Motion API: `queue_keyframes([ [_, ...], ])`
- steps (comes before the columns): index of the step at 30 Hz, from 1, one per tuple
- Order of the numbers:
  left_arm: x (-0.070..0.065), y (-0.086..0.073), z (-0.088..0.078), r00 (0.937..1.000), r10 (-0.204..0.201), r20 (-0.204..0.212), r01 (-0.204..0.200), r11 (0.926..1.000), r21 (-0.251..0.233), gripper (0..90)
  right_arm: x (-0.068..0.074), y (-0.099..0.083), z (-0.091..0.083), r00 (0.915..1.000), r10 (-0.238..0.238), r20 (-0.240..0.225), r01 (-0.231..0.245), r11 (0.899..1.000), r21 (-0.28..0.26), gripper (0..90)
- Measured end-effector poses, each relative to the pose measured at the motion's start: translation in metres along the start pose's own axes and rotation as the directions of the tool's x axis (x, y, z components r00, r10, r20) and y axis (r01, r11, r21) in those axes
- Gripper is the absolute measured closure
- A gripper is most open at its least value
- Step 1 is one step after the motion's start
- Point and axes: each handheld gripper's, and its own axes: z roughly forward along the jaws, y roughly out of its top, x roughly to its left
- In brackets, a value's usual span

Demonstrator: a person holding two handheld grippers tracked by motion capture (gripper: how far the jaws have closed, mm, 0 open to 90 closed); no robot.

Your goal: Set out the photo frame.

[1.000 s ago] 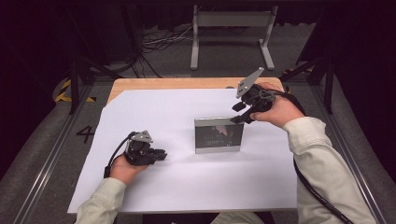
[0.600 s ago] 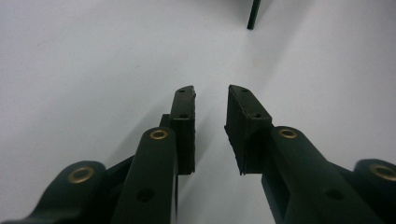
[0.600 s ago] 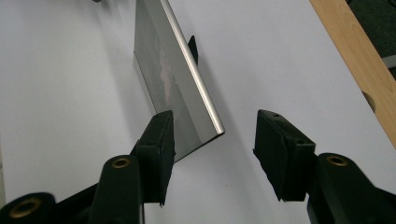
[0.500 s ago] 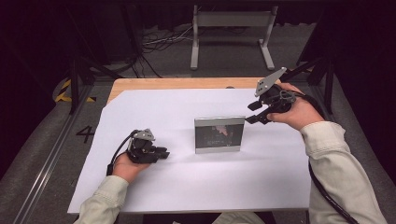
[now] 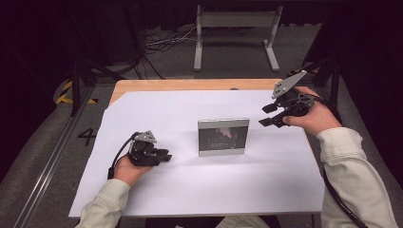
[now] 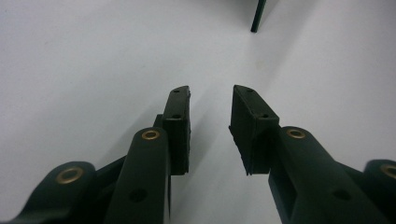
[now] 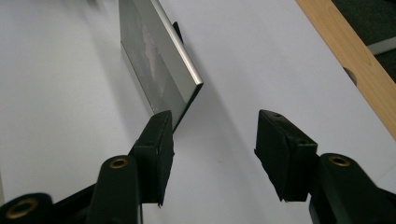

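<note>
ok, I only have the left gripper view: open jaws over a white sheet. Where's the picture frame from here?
Observer: The picture frame stands upright mid-sheet, to the right of the left gripper and apart from it. Those jaws have just been opening, with nothing between them.
Operator: Is the right gripper on it?
Observer: No. The right gripper is held above the table off the frame's right edge. Its jaws have just been opening too and hold nothing.
Operator: What keeps the frame up?
Observer: The right gripper view shows a small dark prop behind it, probably its stand.
</note>
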Motion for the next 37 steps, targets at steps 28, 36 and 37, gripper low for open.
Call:
queue_keyframes([
  [28,0.002,-0.001,0.000,1.0000,-0.007,-0.001,0.007,1.0000,-0.004,67.2,-0.006,-0.077,0.015,0.9893,0.145,0.021,-0.144,0.989,-0.040,44.3],
  [36,0.002,-0.001,-0.001,0.9999,-0.012,-0.006,0.012,0.9999,-0.009,66.5,-0.006,-0.093,0.025,0.9840,0.178,0.015,-0.177,0.983,-0.043,44.0],
  [37,0.002,-0.001,-0.001,0.9999,-0.015,-0.006,0.014,0.9998,-0.011,65.9,-0.006,-0.095,0.025,0.9837,0.179,0.014,-0.179,0.983,-0.048,44.0],
])
